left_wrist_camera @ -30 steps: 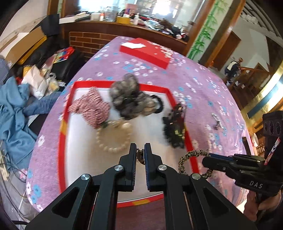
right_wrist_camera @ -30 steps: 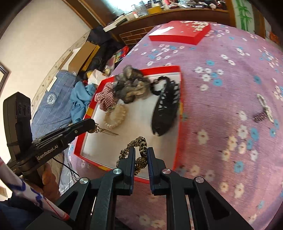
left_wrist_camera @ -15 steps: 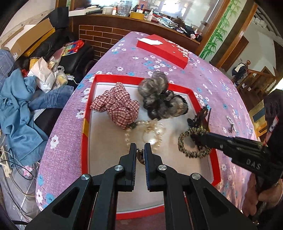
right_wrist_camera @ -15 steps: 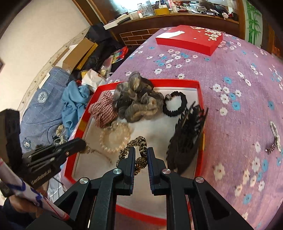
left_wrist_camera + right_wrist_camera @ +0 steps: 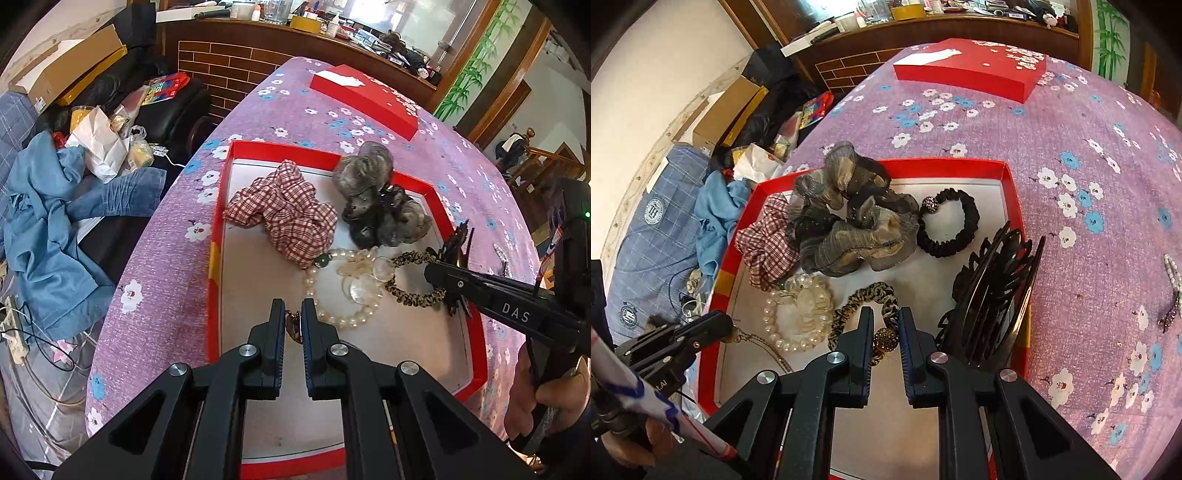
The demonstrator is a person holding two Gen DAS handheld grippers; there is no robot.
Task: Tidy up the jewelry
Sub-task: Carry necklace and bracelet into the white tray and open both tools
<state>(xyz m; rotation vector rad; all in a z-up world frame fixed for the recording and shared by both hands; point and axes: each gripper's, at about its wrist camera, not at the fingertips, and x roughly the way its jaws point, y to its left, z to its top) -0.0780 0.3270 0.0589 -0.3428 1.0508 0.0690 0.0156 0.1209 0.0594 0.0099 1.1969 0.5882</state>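
Observation:
A red tray point(image 5: 218, 229) with a white floor lies on the purple flowered cloth. In it are a plaid scrunchie point(image 5: 291, 218), a grey scrunchie point(image 5: 846, 225), a pearl bracelet point(image 5: 798, 317), a black hair tie point(image 5: 956, 225) and a black claw clip point(image 5: 990, 295). My left gripper point(image 5: 293, 306) is shut on a thin gold chain point(image 5: 764, 345) over the tray's near left part. My right gripper point(image 5: 886, 314) is shut on a leopard-print hair tie point(image 5: 864, 299) by its gold bead, low over the tray beside the pearls. Whether the tie touches the floor I cannot tell.
A flat red lid point(image 5: 967, 70) lies at the far end of the table. A pearl hair clip point(image 5: 1172, 288) rests on the cloth right of the tray. Blue clothes point(image 5: 40, 229), bags and boxes fill the floor past the table's left edge.
Both grippers have moved forward and down over the tray. The leopard-print tie went from the tray's near right edge to beside the pearl bracelet. Both grips are unchanged.

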